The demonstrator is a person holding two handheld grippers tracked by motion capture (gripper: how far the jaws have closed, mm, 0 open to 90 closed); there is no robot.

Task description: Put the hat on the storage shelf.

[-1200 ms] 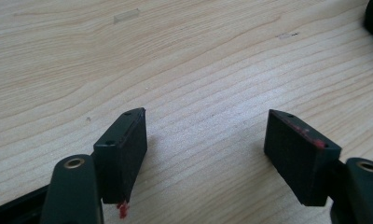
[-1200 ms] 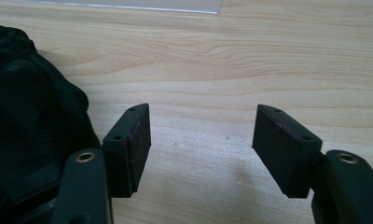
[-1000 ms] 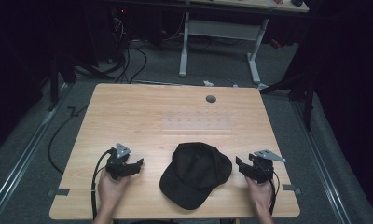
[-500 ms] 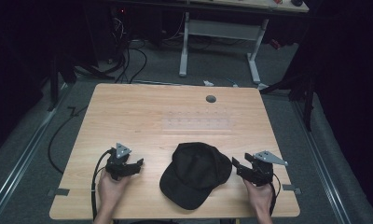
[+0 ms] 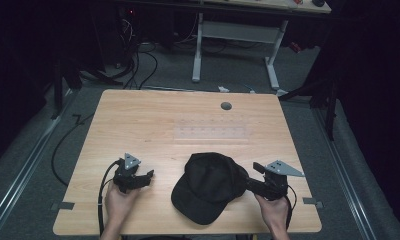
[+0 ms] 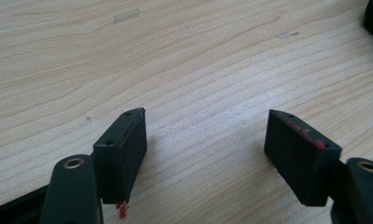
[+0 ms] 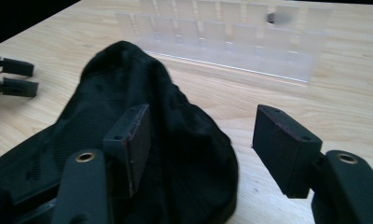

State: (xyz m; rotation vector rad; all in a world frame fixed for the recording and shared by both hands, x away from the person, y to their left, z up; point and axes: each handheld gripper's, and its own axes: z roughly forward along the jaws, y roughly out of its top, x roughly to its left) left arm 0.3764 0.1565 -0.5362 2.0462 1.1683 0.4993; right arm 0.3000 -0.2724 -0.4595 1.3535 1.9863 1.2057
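A black cap (image 5: 210,185) lies on the wooden table (image 5: 138,115) near the front edge, its crown bulging up (image 7: 175,140). My right gripper (image 5: 252,176) is at the cap's right side, open, with the edge of the crown between its jaws (image 7: 203,135); the pads do not press on the fabric. My left gripper (image 5: 149,176) rests left of the cap, open over bare wood (image 6: 205,140), nothing between its jaws. It also appears far off at the left edge of the right gripper view (image 7: 12,77).
A clear plastic rack (image 5: 210,132) lies flat behind the cap, mid-table (image 7: 231,42). A round cable hole (image 5: 226,106) sits near the table's far edge. Cables and another desk's legs lie on the floor beyond.
My right gripper has moved left toward the cap and risen a little, so its jaws now stand around the crown's edge. The left gripper has stayed put.
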